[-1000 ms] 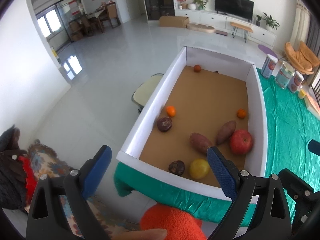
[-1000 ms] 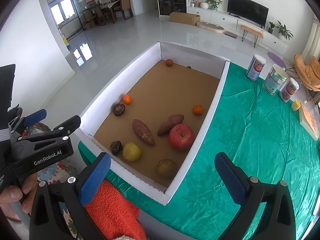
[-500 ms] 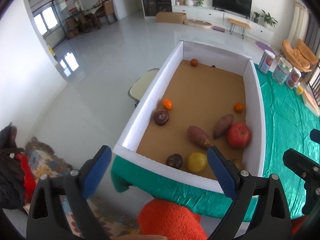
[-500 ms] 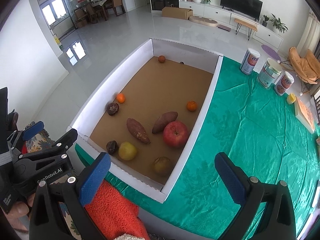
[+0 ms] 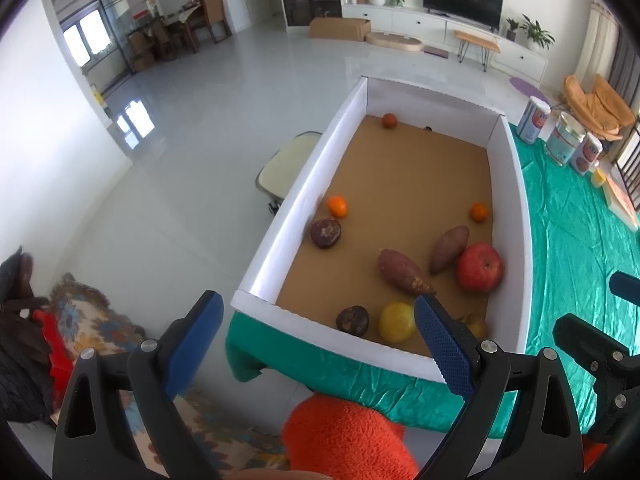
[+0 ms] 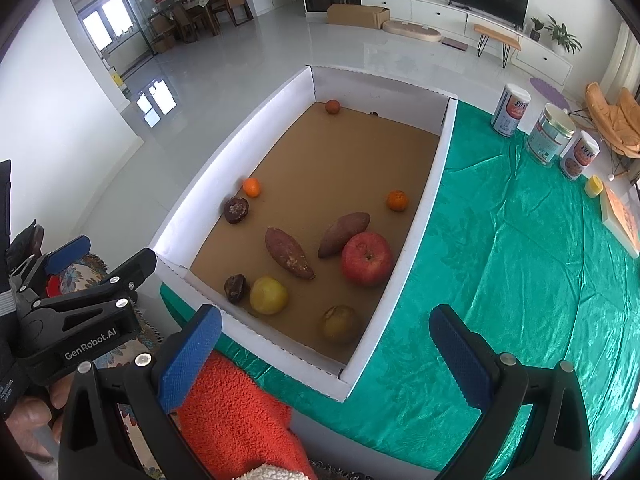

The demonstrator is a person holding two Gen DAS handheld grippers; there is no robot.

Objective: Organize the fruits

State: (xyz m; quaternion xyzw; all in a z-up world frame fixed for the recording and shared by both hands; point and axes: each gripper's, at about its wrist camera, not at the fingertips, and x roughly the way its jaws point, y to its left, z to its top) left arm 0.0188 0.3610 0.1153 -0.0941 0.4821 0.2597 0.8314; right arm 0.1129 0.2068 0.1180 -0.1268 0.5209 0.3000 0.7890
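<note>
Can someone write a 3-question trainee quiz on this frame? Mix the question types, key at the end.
1. True or false: the red apple lies against the box's left wall.
2. Multiple choice: what lies right beside the yellow fruit near the front wall of the box? A) an orange B) a dark wrinkled fruit C) a tin can
3. Fill in: both the left gripper and the right gripper are ____ and hold nothing.

Key: 1 false, it lies near the right wall, touching a sweet potato. 2 B, the dark wrinkled fruit. 3 open.
</note>
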